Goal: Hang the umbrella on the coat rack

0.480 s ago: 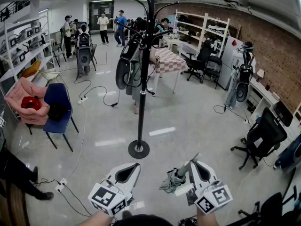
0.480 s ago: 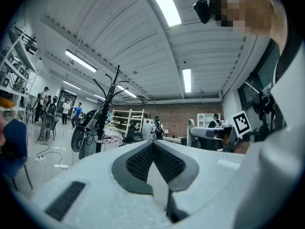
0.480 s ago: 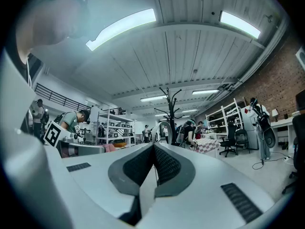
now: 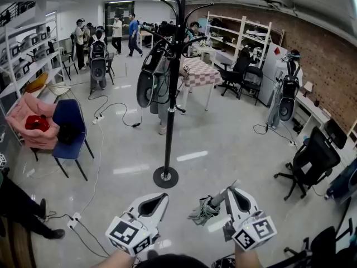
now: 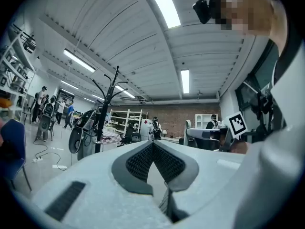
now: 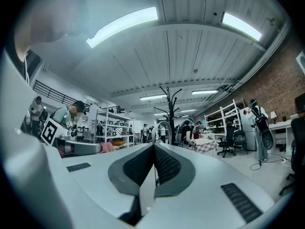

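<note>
our right gripper (image 4: 230,192) is clamped on one end of the folded umbrella (image 4: 202,210), on the near side of the coat rack (image 4: 169,133) and right of its base. its long axis slants toward the left gripper (image 4: 160,199), which is pinched together, empty, and nearer that base.
</note>
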Tool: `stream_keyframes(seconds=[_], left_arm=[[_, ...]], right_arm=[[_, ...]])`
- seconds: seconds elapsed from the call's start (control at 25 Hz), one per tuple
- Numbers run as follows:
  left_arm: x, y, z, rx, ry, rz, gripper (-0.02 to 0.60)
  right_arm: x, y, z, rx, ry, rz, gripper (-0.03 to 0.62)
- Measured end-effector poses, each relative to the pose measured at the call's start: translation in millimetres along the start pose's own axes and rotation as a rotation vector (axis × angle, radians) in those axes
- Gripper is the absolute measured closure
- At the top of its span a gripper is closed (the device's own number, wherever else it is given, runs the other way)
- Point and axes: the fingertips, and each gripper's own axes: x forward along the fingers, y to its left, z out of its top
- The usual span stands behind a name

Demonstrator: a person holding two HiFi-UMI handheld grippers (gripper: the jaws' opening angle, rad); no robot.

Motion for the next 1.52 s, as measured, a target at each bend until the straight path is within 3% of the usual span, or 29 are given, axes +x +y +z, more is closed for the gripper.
stream_keyframes(seconds=[0.72, 1.16, 1.52], left_arm=[[-4.0, 43.8, -12.4, -0.024, 0.007, -0.085, 0.571], [51.6, 92.8, -4.7, -0.015, 0.006, -0.012, 0.571], [129.8, 120.5, -5.1, -0.002, 0.023, 0.019, 0.571]], right_arm=[[36.9, 7.5, -7.4, 0.005, -0.017, -0.083, 0.586], [103.2, -24.0, 0.4, 0.025, -0.054, 0.005, 0.586], [155.1, -74.4, 3.9, 0.020, -0.059, 0.072, 0.586]])
